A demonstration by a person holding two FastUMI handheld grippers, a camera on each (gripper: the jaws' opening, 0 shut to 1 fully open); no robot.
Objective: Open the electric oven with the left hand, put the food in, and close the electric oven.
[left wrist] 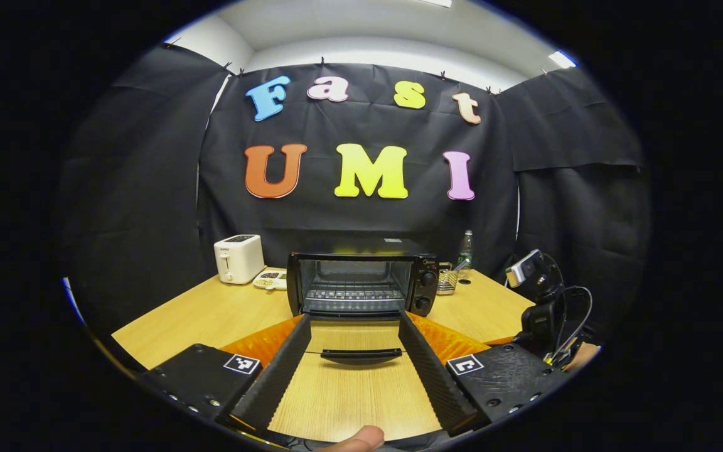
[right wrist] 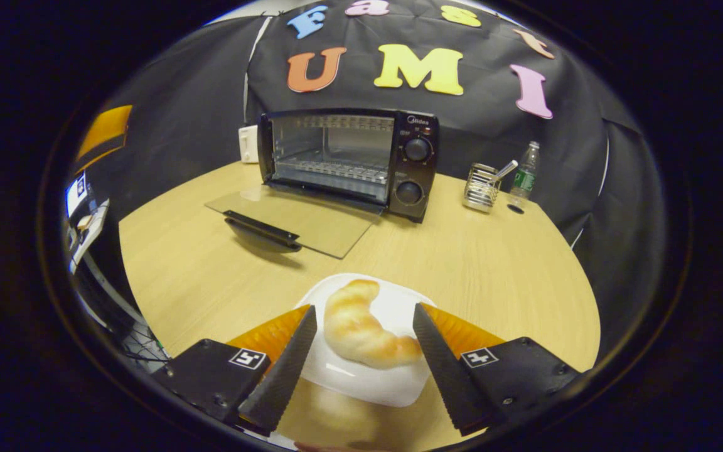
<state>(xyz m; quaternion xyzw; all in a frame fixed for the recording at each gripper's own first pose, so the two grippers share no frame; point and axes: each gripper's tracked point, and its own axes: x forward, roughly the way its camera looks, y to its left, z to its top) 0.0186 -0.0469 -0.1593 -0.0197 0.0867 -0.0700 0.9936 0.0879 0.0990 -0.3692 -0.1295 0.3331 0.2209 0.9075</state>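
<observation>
Oven (right wrist: pixel 349 162) open, glass door (right wrist: pixel 292 221) folded flat over the table (right wrist: pixel 493 263). Croissant (right wrist: pixel 361 333) on its white plate (right wrist: pixel 374 383), framed by right gripper (right wrist: pixel 364 317) jaws spread wide, ungrasped. Left gripper (left wrist: pixel 354 325) jaws wide, empty. Loading and closing left.

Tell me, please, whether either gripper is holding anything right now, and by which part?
Nothing is held. The right gripper stands open around the croissant on its plate; the left gripper is open, empty.
</observation>
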